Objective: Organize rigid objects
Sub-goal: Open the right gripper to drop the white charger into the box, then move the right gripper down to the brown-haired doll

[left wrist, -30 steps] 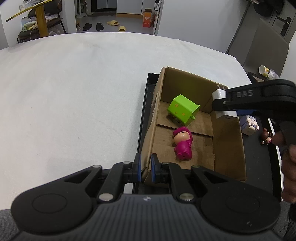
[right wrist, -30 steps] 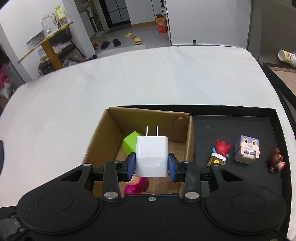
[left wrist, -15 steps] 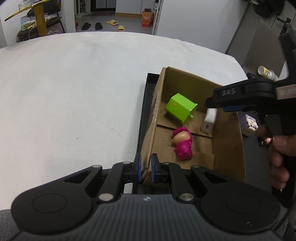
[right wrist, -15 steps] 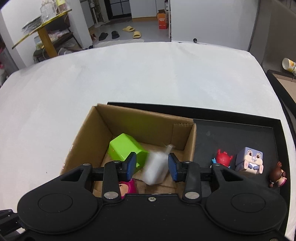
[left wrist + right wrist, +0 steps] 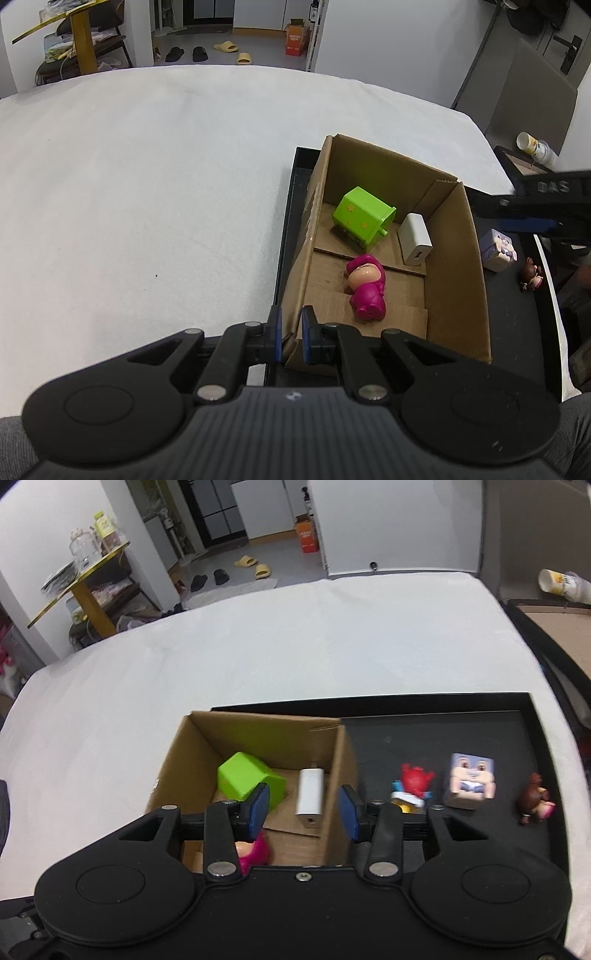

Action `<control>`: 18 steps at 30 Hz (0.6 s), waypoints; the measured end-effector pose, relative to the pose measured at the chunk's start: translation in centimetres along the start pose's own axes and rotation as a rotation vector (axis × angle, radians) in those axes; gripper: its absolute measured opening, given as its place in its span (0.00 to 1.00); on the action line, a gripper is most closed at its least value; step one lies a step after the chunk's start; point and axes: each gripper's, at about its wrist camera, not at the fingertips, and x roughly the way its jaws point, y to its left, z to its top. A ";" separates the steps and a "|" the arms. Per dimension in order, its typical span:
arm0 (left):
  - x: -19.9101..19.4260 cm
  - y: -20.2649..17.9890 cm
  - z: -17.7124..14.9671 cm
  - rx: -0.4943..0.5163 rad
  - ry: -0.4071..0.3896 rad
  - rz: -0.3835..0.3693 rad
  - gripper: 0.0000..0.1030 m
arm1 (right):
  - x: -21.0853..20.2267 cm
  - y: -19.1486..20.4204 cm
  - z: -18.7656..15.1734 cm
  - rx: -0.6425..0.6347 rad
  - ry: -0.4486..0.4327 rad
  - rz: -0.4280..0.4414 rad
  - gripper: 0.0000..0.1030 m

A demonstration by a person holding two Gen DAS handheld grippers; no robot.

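Box (image 5: pixel 458 258) on the black tray (image 5: pixel 461 720) holds three items: green block (image 5: pixel 364 218), pink figure (image 5: pixel 365 286), white charger (image 5: pixel 415 240) lying by the right wall. Three remain on the tray: red figure (image 5: pixel 412 788), printed cube (image 5: pixel 471 781), brown figure (image 5: pixel 533 803). Roughly half done, by my estimate. Left gripper (image 5: pixel 290 338) is clamped on the box's near wall. Right gripper (image 5: pixel 303 808) is opening, nothing between its pads. Pink figure mostly hidden in the right view; right gripper cut off in the left view.

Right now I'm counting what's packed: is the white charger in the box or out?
In. The charger lies on the box floor beside the green toy.
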 end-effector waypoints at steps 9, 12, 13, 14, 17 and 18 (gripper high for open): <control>-0.2 0.3 0.1 -0.021 0.002 -0.010 0.10 | -1.6 -4.3 -0.2 0.059 -0.023 -0.058 0.44; -0.2 0.4 0.1 -0.029 0.004 -0.012 0.10 | -1.9 -5.3 -0.4 0.075 -0.026 -0.071 0.44; -0.2 0.4 0.1 -0.025 0.002 -0.010 0.10 | -2.0 -5.6 -0.5 0.079 -0.028 -0.074 0.44; -0.3 0.4 0.1 -0.022 0.000 -0.008 0.10 | -2.2 -5.9 -0.6 0.082 -0.031 -0.077 0.44; -0.3 0.4 0.1 -0.019 -0.002 -0.005 0.10 | -2.7 -7.0 -0.8 0.099 -0.042 -0.084 0.46; -0.3 0.4 0.1 -0.020 -0.002 -0.005 0.10 | -2.9 -7.4 -0.8 0.107 -0.044 -0.087 0.46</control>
